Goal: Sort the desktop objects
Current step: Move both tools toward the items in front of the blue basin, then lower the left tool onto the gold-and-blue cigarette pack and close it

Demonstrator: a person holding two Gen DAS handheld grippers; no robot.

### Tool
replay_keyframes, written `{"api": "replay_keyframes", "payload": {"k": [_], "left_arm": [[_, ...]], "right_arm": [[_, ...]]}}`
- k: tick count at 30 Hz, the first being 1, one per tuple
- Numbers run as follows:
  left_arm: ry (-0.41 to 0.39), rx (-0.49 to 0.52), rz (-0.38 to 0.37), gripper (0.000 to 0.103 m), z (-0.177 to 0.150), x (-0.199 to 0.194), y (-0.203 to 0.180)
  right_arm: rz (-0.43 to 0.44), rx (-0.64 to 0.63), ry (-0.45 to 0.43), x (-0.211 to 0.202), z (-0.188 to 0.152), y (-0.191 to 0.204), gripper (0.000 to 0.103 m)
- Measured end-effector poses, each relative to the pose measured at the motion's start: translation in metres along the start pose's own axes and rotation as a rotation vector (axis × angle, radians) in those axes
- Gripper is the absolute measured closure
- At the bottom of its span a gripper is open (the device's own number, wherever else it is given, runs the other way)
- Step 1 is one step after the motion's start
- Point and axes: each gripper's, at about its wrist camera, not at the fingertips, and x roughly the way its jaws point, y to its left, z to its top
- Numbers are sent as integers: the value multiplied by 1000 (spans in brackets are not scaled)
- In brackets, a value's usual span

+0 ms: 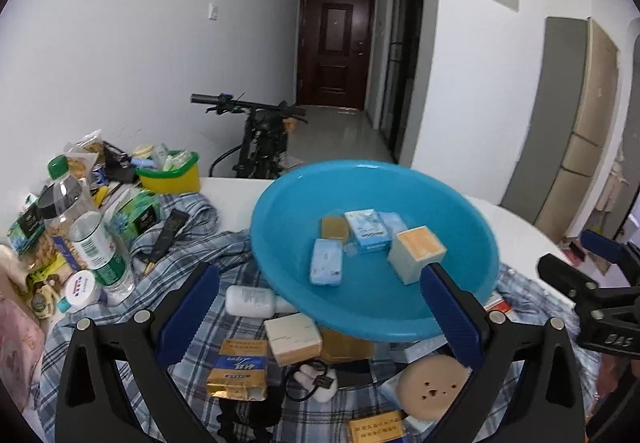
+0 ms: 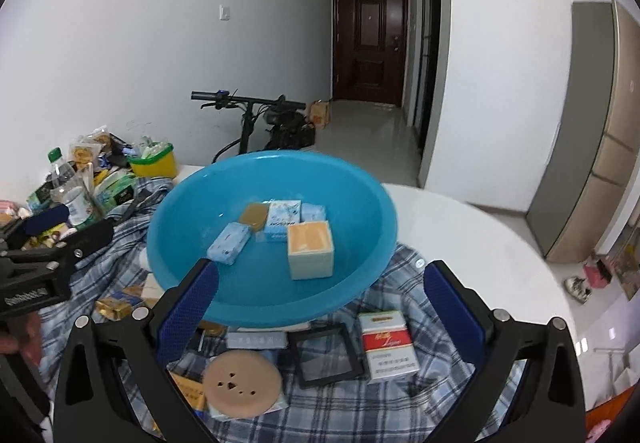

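Note:
A blue plastic basin [image 1: 296, 211] [image 2: 192, 211] rests on a plaid cloth [image 1: 228, 247] over a heap of small items. Inside it lie a cream cube box with an orange top [image 1: 416, 257] [image 2: 310, 249], light-blue packs [image 1: 327, 267] [image 2: 230, 245], a blue-white box [image 1: 367, 230] and a gold pack [image 1: 334, 227]. My left gripper [image 1: 324, 299] is open, its fingers either side of the basin's near rim. My right gripper [image 2: 320, 303] is open too, over a red-white cigarette pack [image 2: 388, 347], a black square frame [image 2: 326, 355] and a round beige disc [image 2: 242, 383].
On the cloth near the left gripper lie a gold cigarette pack [image 1: 238, 367], a cream box [image 1: 294, 337] and a white bar [image 1: 250, 301]. Bottles [image 1: 96, 243], snack bags and a yellow-green basket [image 1: 170, 173] crowd the left. The white table [image 2: 460, 227] extends right; a bicycle [image 1: 260, 139] stands behind.

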Motion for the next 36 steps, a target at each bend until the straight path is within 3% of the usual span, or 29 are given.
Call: {"api": "replay_keyframes", "payload": {"k": [7,12,25,33,36], "left_arm": [[42,18,18,1,-23,10,-4],[63,19,-36,5,-37,12,-5],[222,65,-55,17,-91,43,-9],[367,85,-108,17,-136,48,-18],[386,106,-110,17,-150,43,-28]], "right_arm": [[12,-4,58,12,-17,2,6],[44,-22,94,18,-35,10,6],[120,-96,237,45,-91,39,6],[102,-94,259,49,-104,31,6],[80,-83,248,49,-102,26,6]]}}
